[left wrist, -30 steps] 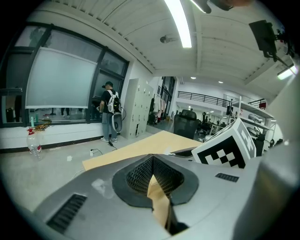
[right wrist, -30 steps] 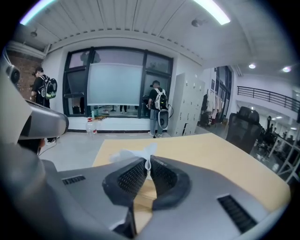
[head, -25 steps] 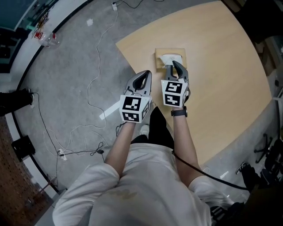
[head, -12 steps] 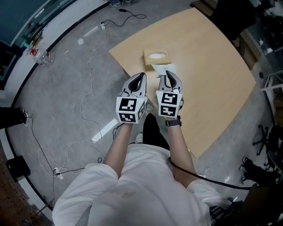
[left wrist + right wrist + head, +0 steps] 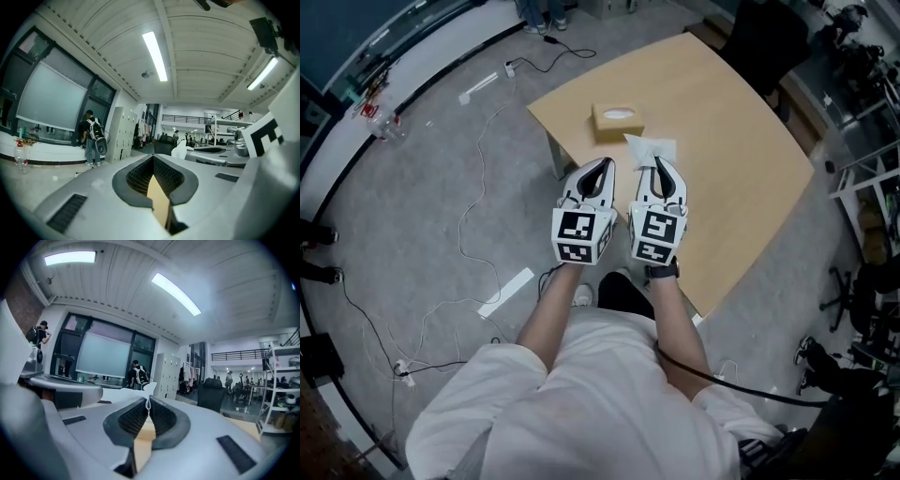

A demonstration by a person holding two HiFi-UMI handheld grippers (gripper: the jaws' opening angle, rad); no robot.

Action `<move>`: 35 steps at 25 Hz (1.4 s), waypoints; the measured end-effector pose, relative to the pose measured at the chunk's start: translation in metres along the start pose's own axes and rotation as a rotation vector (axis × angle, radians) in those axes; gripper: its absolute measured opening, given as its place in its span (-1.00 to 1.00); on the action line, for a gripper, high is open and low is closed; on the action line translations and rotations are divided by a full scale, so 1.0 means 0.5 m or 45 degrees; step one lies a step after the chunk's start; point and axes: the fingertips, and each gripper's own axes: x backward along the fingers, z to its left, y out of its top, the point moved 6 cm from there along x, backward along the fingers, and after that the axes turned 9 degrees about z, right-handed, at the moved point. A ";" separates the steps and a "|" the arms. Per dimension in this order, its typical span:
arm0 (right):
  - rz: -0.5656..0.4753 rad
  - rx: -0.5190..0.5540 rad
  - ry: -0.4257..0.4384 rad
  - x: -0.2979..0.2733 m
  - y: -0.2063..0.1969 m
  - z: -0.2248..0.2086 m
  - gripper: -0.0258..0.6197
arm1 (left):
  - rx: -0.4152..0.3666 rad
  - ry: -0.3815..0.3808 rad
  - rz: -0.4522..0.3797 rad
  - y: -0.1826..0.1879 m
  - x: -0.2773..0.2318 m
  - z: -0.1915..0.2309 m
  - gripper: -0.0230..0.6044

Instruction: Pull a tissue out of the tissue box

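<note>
A tan tissue box (image 5: 617, 119) with an oval slot stands near the far corner of the wooden table (image 5: 741, 178). My right gripper (image 5: 658, 161) is lifted off the table and shut on a white tissue (image 5: 654, 148), which hangs free of the box. In the right gripper view the pads pinch the tissue (image 5: 150, 388) and its edge sticks out past the tips of my right gripper (image 5: 148, 401). Beside it, at the same height, my left gripper (image 5: 606, 163) is shut with nothing in it. The left gripper view shows my left gripper (image 5: 153, 157) with pads meeting and the tissue (image 5: 182, 150) off to the right.
Cables (image 5: 478, 216) trail over the grey floor left of the table. A dark chair (image 5: 769, 47) stands beyond the table and shelving (image 5: 872, 150) to the right. A person with a backpack (image 5: 93, 138) stands by the far window.
Both grippers have risen and drawn back from the box. The tissue has come out of the slot in the right gripper.
</note>
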 end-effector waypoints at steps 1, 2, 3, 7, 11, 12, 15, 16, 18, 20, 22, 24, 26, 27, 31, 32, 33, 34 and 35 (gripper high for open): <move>-0.016 -0.008 0.007 0.010 0.008 -0.007 -0.89 | -0.006 0.003 -0.009 0.005 0.007 -0.011 -0.93; -0.031 -0.018 0.016 0.018 0.015 -0.013 -0.89 | -0.013 0.009 -0.019 0.012 0.013 -0.021 -0.93; -0.046 -0.027 0.028 0.025 0.023 -0.018 -0.89 | -0.022 0.018 -0.030 0.020 0.019 -0.029 -0.93; -0.074 -0.045 0.059 0.057 0.051 -0.024 -0.90 | -0.036 0.063 -0.048 0.058 0.050 -0.043 -0.93; -0.101 -0.048 0.090 0.097 0.056 -0.056 -0.90 | -0.054 0.107 -0.056 0.067 0.063 -0.077 -0.93; -0.098 -0.058 0.083 0.105 0.051 -0.072 -0.90 | -0.056 0.112 -0.049 0.064 0.060 -0.092 -0.93; -0.079 -0.094 0.051 0.135 0.033 -0.119 -0.90 | -0.083 0.087 -0.042 0.059 0.058 -0.151 -0.93; -0.075 -0.096 0.042 0.143 0.028 -0.127 -0.90 | -0.095 0.078 -0.045 0.059 0.060 -0.165 -0.93; -0.076 -0.099 0.030 0.156 0.023 -0.135 -0.90 | -0.111 0.071 -0.055 0.061 0.065 -0.182 -0.93; -0.092 -0.091 0.025 0.168 0.024 -0.146 -0.90 | -0.115 0.074 -0.066 0.067 0.064 -0.196 -0.93; -0.104 -0.089 0.024 0.180 0.026 -0.160 -0.90 | -0.119 0.075 -0.073 0.070 0.061 -0.212 -0.93; -0.096 -0.097 0.024 0.188 0.022 -0.172 -0.90 | -0.121 0.073 -0.076 0.069 0.060 -0.227 -0.93; -0.077 -0.102 0.023 0.195 0.014 -0.184 -0.90 | -0.119 0.075 -0.076 0.066 0.060 -0.239 -0.93; -0.073 -0.101 0.024 0.198 0.011 -0.189 -0.90 | -0.117 0.078 -0.076 0.065 0.059 -0.244 -0.93; -0.097 -0.094 0.039 0.204 0.009 -0.202 -0.90 | -0.104 0.096 -0.079 0.061 0.060 -0.255 -0.93; -0.099 -0.093 0.042 0.205 0.008 -0.204 -0.90 | -0.102 0.101 -0.079 0.060 0.061 -0.256 -0.93; -0.098 -0.092 0.046 0.206 0.008 -0.204 -0.90 | -0.100 0.107 -0.077 0.059 0.063 -0.258 -0.93; -0.095 -0.091 0.052 0.207 0.008 -0.204 -0.90 | -0.098 0.113 -0.075 0.058 0.066 -0.259 -0.93; -0.089 -0.089 0.058 0.209 0.006 -0.202 -0.90 | -0.095 0.119 -0.073 0.056 0.070 -0.259 -0.93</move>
